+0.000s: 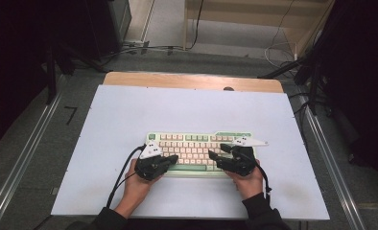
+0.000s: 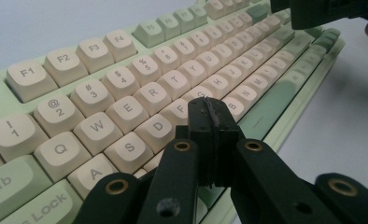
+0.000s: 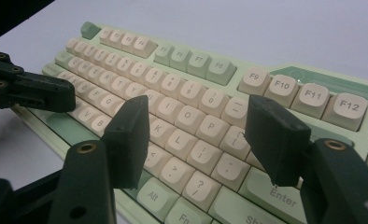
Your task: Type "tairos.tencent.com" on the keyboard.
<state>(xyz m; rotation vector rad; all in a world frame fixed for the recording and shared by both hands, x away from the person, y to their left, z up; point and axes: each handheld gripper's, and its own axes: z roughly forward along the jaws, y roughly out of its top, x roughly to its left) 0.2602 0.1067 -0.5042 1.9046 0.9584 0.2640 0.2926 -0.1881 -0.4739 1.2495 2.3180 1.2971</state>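
Note:
A pale green keyboard (image 1: 196, 149) with cream keys lies in the near middle of the white table top. My left gripper (image 1: 171, 159) is over its left end, held in a hand. In the left gripper view its jaws (image 2: 211, 106) are pressed together with nothing between them, just above the keys (image 2: 126, 112) around F and G. My right gripper (image 1: 214, 156) is over the keyboard's right half. Its jaws (image 3: 198, 116) stand open above the O, P and L keys (image 3: 191, 119), holding nothing. The two grippers point toward each other.
The white sheet (image 1: 129, 115) covers a wooden table whose far edge (image 1: 187, 80) is bare. Metal rails (image 1: 24, 158) run along both sides. Cables (image 1: 144, 48) and dark stands lie on the floor beyond. Black cables trail from each gripper over the near table.

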